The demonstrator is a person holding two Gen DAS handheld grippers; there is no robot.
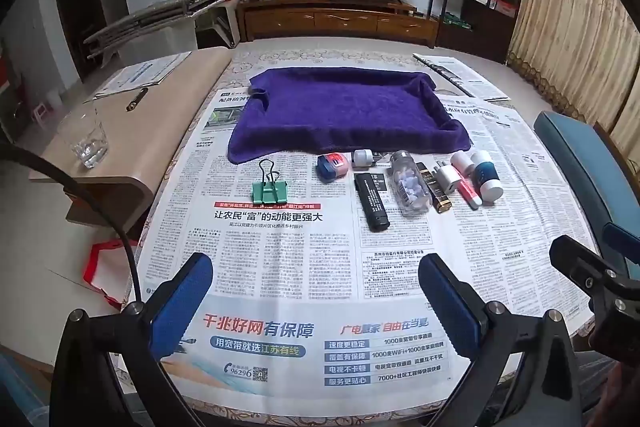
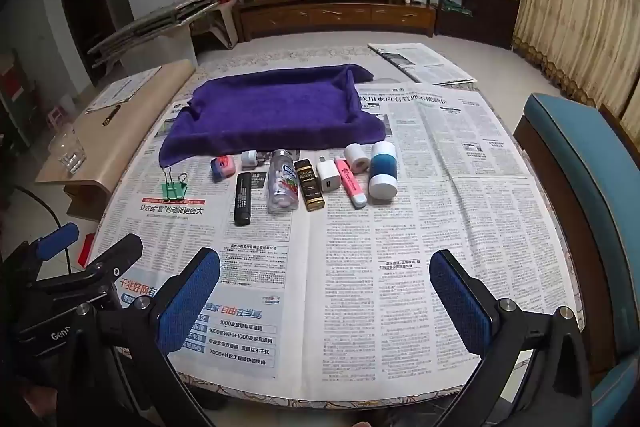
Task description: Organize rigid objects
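A row of small rigid objects lies on the newspaper-covered table (image 1: 280,267) in front of a purple towel-lined tray (image 1: 344,107) (image 2: 276,107): a green binder clip (image 1: 269,187) (image 2: 174,187), a blue-pink box (image 1: 331,167), a black lighter (image 1: 372,203) (image 2: 243,199), a clear pill bottle (image 1: 408,187) (image 2: 283,187), a dark gold-lettered case (image 2: 309,185), a white charger (image 2: 328,177), a pink highlighter (image 2: 351,183) and a white-blue bottle (image 2: 383,171). My left gripper (image 1: 316,303) is open and empty near the table's front edge. My right gripper (image 2: 325,303) is open and empty, to its right.
A wooden side table (image 1: 152,131) at left holds a drinking glass (image 1: 85,137), papers and a pen. A blue chair (image 2: 592,187) stands at the right edge. A folded newspaper (image 2: 420,63) lies at the far right of the table.
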